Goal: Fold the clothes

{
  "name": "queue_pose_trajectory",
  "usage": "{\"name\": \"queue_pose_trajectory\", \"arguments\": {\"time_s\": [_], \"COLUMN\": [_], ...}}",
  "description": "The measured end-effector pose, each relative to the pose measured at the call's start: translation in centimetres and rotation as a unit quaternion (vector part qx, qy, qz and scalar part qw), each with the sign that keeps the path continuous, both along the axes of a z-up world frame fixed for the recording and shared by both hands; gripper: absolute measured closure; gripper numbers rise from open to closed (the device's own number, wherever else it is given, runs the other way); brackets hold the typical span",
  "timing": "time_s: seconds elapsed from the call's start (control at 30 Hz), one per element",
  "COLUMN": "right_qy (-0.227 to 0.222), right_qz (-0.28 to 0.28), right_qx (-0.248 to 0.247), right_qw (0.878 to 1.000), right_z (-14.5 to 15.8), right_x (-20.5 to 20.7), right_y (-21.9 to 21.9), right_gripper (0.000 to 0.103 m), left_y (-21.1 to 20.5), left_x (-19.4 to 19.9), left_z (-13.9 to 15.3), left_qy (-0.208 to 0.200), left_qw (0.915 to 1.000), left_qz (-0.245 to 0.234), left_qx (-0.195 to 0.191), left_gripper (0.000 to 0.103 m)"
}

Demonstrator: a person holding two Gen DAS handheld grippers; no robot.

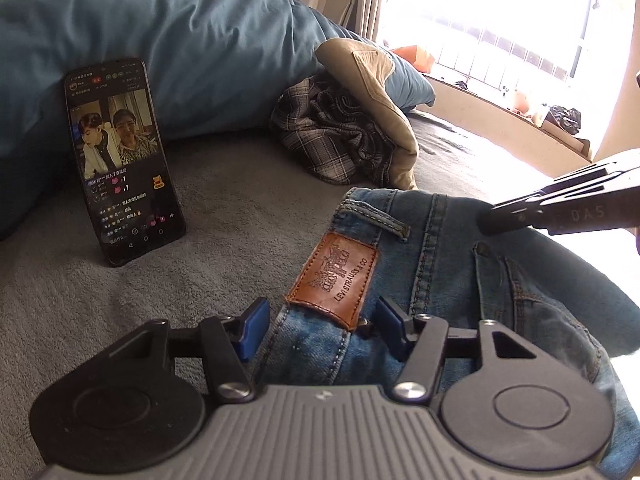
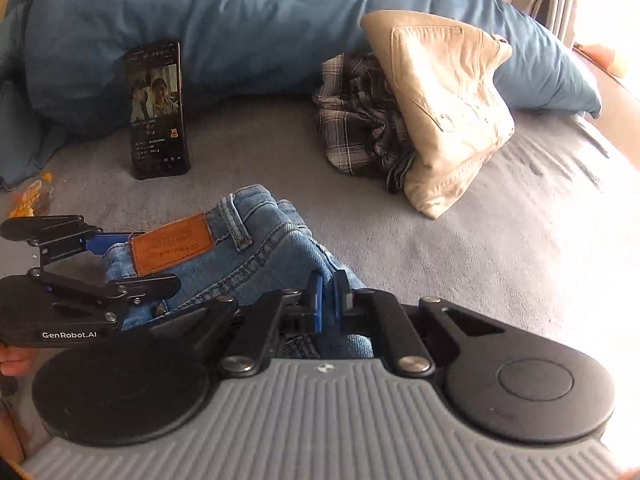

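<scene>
- Jeans lie at the bed's near edge, waistband running across between both tongs.
- Left tongs stand partly open astride the waistband by the leather patch, pads not pressing.
- Right tongs are shut, pinching denim at the waistband's other end.
- Count: one pair of jeans, one plaid garment, one beige garment, one phone, two tongs.

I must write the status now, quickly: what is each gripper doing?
Left gripper: jaws open around the waistband of the blue denim jeans, pads not pressing.
Right gripper: shut on a fold of the jeans.
</scene>
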State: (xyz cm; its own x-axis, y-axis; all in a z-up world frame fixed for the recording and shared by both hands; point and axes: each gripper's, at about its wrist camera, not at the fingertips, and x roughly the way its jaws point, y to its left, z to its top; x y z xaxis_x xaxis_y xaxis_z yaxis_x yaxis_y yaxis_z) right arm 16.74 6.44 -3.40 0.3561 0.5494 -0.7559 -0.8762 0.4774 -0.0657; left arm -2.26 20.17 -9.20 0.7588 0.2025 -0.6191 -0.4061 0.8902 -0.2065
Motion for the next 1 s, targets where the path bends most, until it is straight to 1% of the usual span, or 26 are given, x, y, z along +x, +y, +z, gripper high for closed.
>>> {"name": "queue_pose_trajectory", "arguments": {"time_s": [0.1,0.2,0.27,0.37,0.4,0.47,0.57,0.63,0.7,0.77,0.83,0.87,0.9,1.0], "right_qy": [-0.004,0.000,0.005,0.005,0.005,0.007,0.007,0.009,0.014,0.022,0.034,0.044,0.058,0.095], "right_qz": [-0.001,-0.008,-0.013,-0.018,-0.020,-0.023,-0.025,-0.029,-0.035,-0.042,-0.050,-0.056,-0.062,-0.087], "right_qx": [-0.014,-0.018,-0.018,-0.011,-0.007,0.001,0.007,0.014,0.023,0.035,0.053,0.063,0.074,0.108], "right_qw": [1.000,1.000,1.000,1.000,1.000,1.000,1.000,0.999,0.999,0.998,0.997,0.995,0.994,0.986], "right_z": [-0.6,-1.9,-2.8,-3.8,-3.9,-4.1,-4.4,-4.5,-4.7,-4.8,-4.8,-4.8,-4.8,-4.5], "right_x": [0.5,1.0,1.3,1.3,1.3,1.3,1.3,1.4,1.5,1.8,2.2,2.6,3.0,4.2], "right_y": [0.6,0.9,1.1,1.2,1.1,0.9,0.7,0.6,0.4,0.1,-0.3,-0.5,-0.7,-1.9], "right_gripper": [0.099,0.099,0.099,0.099,0.099,0.099,0.099,0.099,0.099,0.098,0.097,0.095,0.094,0.086], "left_y": [0.2,0.1,0.0,-0.9,-1.4,-2.3,-2.5,-2.5,-2.3,-2.3,-2.0,-1.9,-1.9,-2.2], "left_x": [0.3,0.4,0.3,0.1,0.1,0.3,1.6,2.8,4.4,6.0,7.3,7.8,7.9,7.8], "left_z": [-0.2,-0.5,-0.2,0.8,1.2,2.1,3.3,3.4,2.9,1.9,0.5,-0.2,-0.5,-0.6], "left_qy": [0.005,0.009,0.008,-0.006,-0.015,-0.034,-0.055,-0.057,-0.053,-0.037,-0.007,0.001,0.002,0.000], "left_qw": [1.0000,1.0000,0.9999,0.9985,0.9972,0.9937,0.9951,0.9970,0.9974,0.9967,0.9969,0.9966,0.9967,0.9971], "left_qz": [0.003,0.003,0.003,0.007,0.012,0.003,-0.022,-0.036,-0.049,-0.056,-0.047,-0.044,-0.041,-0.041], "left_qx": [-0.007,0.000,0.011,0.054,0.073,0.107,0.079,0.038,-0.007,-0.044,-0.062,-0.070,-0.070,-0.063], "left_gripper": [0.044,0.044,0.044,0.043,0.045,0.045,0.046,0.051,0.055,0.056,0.061,0.062,0.063,0.063]}}
